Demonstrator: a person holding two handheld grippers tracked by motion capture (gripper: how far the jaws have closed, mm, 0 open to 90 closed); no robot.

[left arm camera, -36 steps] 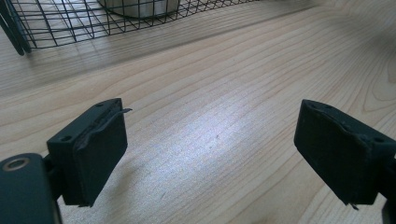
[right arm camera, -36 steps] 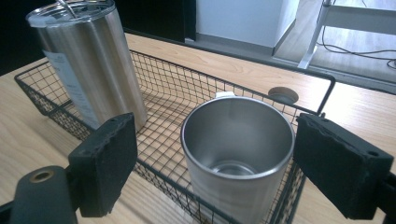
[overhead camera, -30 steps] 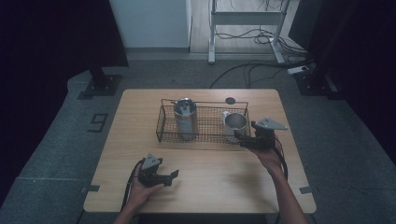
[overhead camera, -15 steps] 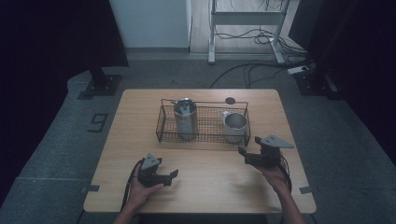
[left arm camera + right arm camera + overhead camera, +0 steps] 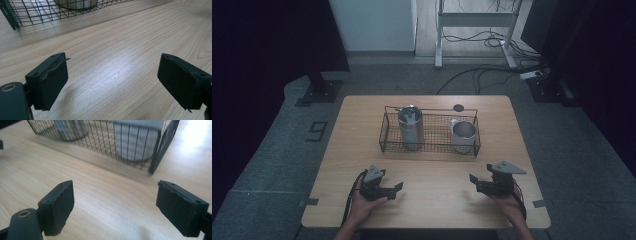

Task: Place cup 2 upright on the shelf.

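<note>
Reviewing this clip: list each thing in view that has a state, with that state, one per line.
left gripper: open, holding nothing, near the table's front edge.
right gripper: open, holding nothing, in front of the basket.
wire basket: on the table, holding two containers.
tall metal canister: upright, basket's left part.
metal cup: upright, mouth up, basket's right end.

The high view is dimly lit, its surroundings lost in darkness. Glare is thrown on the wooden table (image 5: 117, 72); the wire basket (image 5: 140, 147) is blurred.
</note>
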